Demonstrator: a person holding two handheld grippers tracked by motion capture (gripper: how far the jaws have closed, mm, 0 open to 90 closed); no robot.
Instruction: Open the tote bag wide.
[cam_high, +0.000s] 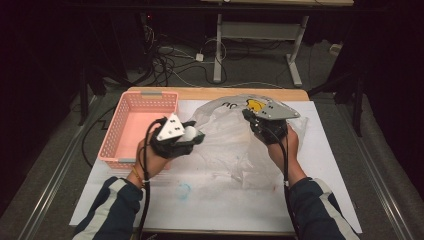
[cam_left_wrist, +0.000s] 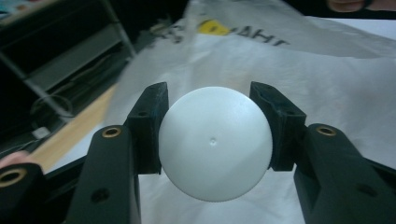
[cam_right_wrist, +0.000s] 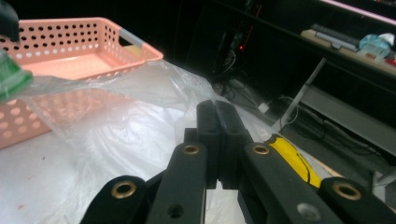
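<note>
Together, we are working with two claws over a clear plastic bag (cam_high: 235, 145) spread on the white table cover (cam_high: 210, 200). We are gripping a white ball (cam_left_wrist: 215, 142) in the left gripper (cam_high: 187, 136): its two black pads (cam_left_wrist: 149, 128) are pressing on opposite sides of the ball, at its widest part, so that the round surface cannot roll out. Seen from the high view, this claw is hovering just beside the bag's left edge, with the pink basket (cam_high: 112, 135) close behind it on its outer side. Ahead of its jaws, the left gripper view shows the bag's printed upper part (cam_left_wrist: 243, 35), which suggests we are aiming the ball toward the bag.

We are keeping the right gripper (cam_right_wrist: 217, 140) fully closed, its jaws pinching the thin film of the bag near the yellow print (cam_right_wrist: 292, 158). Holding the film up at that edge is probably keeping the bag from sliding and its mouth lifted, though we cannot tell from these views where the opening lies. Beyond this claw's tips the film is draping down toward the basket.
</note>
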